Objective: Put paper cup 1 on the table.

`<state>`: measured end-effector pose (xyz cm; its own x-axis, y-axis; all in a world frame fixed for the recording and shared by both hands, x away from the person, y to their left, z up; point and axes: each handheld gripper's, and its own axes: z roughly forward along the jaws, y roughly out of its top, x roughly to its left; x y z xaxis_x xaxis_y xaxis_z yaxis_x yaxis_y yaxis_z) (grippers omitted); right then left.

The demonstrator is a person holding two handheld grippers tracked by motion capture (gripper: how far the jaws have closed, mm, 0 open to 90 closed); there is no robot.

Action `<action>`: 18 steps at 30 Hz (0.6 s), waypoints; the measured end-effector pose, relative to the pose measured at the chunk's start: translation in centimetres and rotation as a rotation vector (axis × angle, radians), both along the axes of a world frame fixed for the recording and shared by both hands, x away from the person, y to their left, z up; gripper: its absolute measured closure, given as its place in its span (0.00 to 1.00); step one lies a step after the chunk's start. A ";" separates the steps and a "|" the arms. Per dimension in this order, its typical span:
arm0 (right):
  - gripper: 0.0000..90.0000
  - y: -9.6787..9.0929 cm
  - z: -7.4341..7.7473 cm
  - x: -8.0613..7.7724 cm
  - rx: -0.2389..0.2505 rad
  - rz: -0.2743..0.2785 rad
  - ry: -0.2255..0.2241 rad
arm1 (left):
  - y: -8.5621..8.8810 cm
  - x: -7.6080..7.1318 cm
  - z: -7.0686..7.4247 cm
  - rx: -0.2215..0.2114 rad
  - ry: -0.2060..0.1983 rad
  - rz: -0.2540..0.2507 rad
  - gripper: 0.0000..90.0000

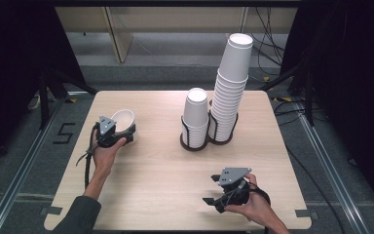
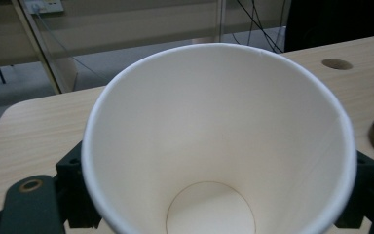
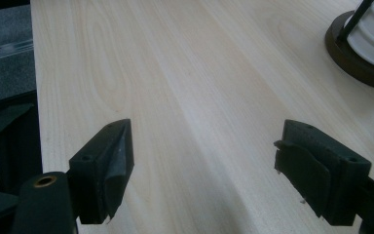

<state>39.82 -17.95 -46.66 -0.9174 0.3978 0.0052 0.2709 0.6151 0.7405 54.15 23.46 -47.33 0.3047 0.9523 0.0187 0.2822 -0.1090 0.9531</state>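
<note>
The left tongs (image 1: 121, 134) gripped a single paper cup (image 1: 122, 118) left of the cup holder (image 1: 195, 141), apparently mid-carry; setting it upright on the desk (image 1: 165, 175) seemed next. The right tongs (image 1: 214, 190) stood released.

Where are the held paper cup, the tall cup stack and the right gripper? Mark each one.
held paper cup (image 2: 214, 146), left gripper view, inside wall below the rim
tall cup stack (image 1: 230, 92), high view, middle of the stack's side
right gripper (image 3: 202, 165), right gripper view, midway between its open fingers
</note>
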 end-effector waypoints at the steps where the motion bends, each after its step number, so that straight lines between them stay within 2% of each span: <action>1: 0.24 0.0 0.0 -0.1 -0.004 -0.013 0.009 | -0.1 0.3 0.0 0.001 -0.001 -0.003 0.18; 5: 0.24 0.2 -0.2 0.0 -0.014 0.008 -0.008 | -0.5 1.8 -0.4 0.008 0.008 0.005 0.18; 7: 0.24 0.3 -0.2 -0.1 -0.011 0.007 0.004 | -0.5 2.0 -0.4 0.002 0.006 0.013 0.18; 8: 0.23 0.2 -0.3 0.0 -0.018 0.009 0.005 | -0.6 2.2 -0.3 -0.014 -0.002 0.022 0.17; 10: 0.23 0.2 -0.3 -0.1 -0.018 -0.004 0.015 | -0.7 2.3 -0.3 -0.013 -0.002 0.022 0.17; 12: 0.23 0.1 -0.3 0.0 -0.019 0.000 0.009 | -0.8 2.7 -0.4 0.002 0.008 0.027 0.16; 15: 0.23 0.2 -0.4 0.0 -0.015 0.009 0.007 | -0.9 3.0 -0.7 -0.006 0.008 0.034 0.16; 18: 0.23 0.2 -0.3 0.0 -0.015 0.009 0.006 | -1.0 3.3 -1.1 0.008 0.015 0.033 0.16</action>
